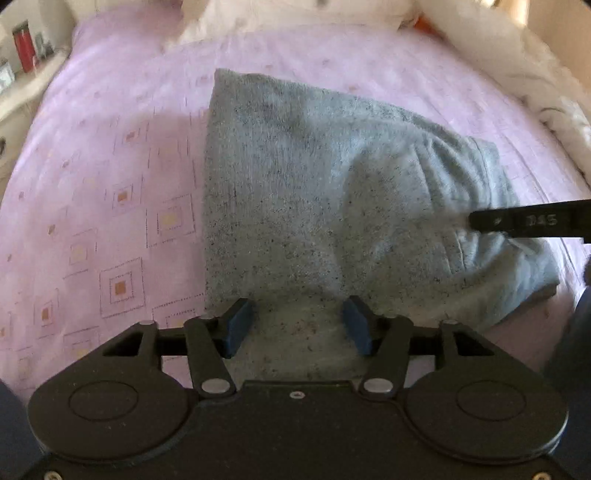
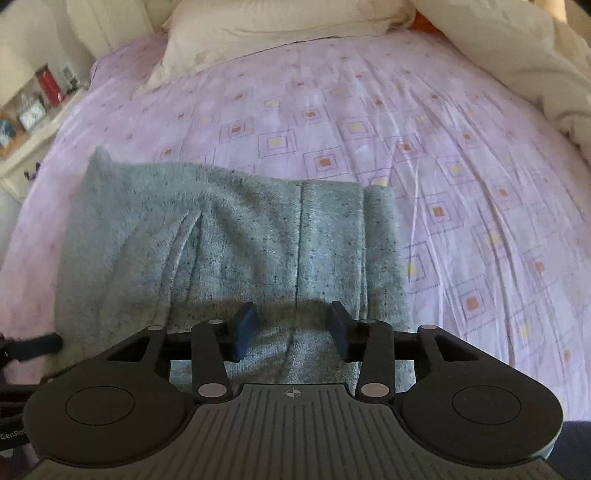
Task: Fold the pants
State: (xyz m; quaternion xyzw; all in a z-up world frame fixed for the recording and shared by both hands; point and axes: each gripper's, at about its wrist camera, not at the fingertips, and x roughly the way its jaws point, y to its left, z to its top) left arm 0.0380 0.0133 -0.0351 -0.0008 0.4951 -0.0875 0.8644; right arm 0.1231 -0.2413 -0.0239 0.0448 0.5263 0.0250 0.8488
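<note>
Grey speckled pants (image 1: 314,192) lie folded into a thick bundle on the pink patterned bed sheet (image 1: 110,184). My left gripper (image 1: 297,325) is open, its blue pads hovering over the near edge of the bundle, holding nothing. In the right wrist view the pants (image 2: 229,243) show the waistband seam and creases. My right gripper (image 2: 291,326) is open just above the near edge of the fabric, empty. The right gripper's finger also shows at the right edge of the left wrist view (image 1: 528,221), and the left gripper's tip shows at the left edge of the right wrist view (image 2: 37,345).
White pillows (image 2: 273,33) lie at the head of the bed. A cream duvet (image 2: 535,66) is bunched along the right side. A bedside shelf (image 2: 26,122) with a red can and small items stands at the left.
</note>
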